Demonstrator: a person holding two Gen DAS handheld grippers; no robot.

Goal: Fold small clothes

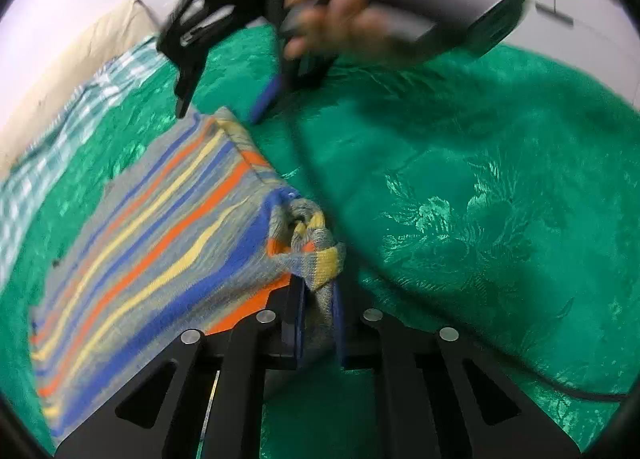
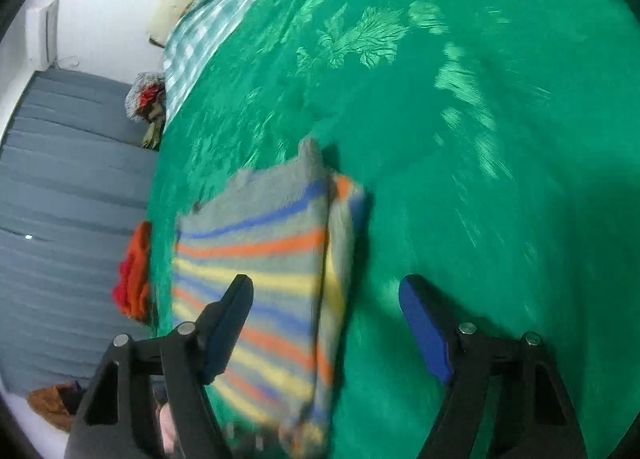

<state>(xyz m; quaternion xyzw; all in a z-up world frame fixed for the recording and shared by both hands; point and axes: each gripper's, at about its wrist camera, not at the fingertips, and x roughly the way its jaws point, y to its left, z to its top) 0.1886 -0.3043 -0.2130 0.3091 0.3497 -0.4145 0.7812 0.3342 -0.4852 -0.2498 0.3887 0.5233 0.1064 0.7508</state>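
Judging by the doubled striped garment (image 1: pixel 160 227), folding is midway: left claw (image 1: pixel 318 299) pinches its corner, right claw (image 2: pixel 326 323) wide, empty.

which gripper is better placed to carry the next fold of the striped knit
Left. The left gripper is already shut on a bunched corner of the grey knit garment with blue, orange and yellow stripes, while the right gripper is open, gripping nothing above the green bedspread.

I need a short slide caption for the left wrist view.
Left tongs pinch a striped garment's corner on a green bedspread; right tongs hover open.
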